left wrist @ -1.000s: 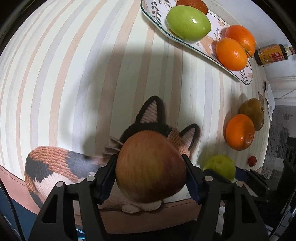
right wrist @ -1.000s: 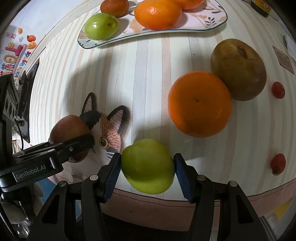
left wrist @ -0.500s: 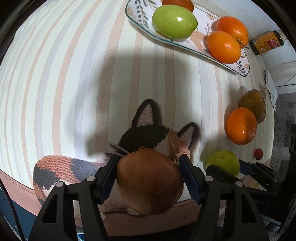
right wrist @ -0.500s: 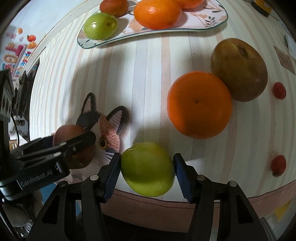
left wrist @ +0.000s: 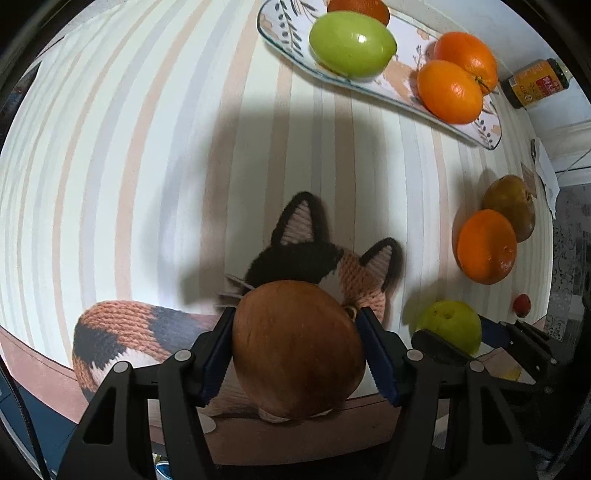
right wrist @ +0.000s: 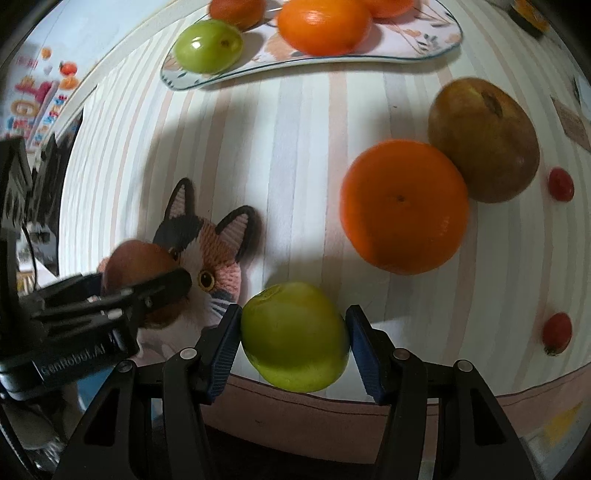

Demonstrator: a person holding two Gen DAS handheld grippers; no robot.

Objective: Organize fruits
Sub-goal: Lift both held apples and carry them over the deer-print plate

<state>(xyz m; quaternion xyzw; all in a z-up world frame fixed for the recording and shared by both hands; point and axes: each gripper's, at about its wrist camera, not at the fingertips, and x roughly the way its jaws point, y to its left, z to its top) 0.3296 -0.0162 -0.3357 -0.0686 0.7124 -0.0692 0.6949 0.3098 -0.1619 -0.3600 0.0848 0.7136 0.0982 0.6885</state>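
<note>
My left gripper [left wrist: 299, 347] is shut on a reddish-brown apple [left wrist: 297, 347], held above a knitted cat mat [left wrist: 306, 251]; the same apple [right wrist: 138, 267] shows at the left of the right wrist view. My right gripper [right wrist: 293, 339] is shut on a green apple [right wrist: 293, 338] near the table's front edge. A patterned plate [left wrist: 280, 48] at the back holds a green apple [left wrist: 351, 44], two oranges [left wrist: 450, 92] and a partly hidden reddish fruit [left wrist: 358, 7]. A loose orange [right wrist: 404, 210] and a brown pear [right wrist: 484, 138] touch on the striped cloth.
Two small red tomatoes [right wrist: 560, 184] [right wrist: 557, 332] lie at the right. A dark jar with an orange label [left wrist: 535, 83] stands behind the plate. The striped tablecloth [left wrist: 129, 166] stretches wide to the left. The table's front edge [right wrist: 369, 402] runs just under both grippers.
The left gripper has shifted a little over the cat mat and the apple in it has turned, its pale side no longer showing. The right gripper and its green apple hold still.
</note>
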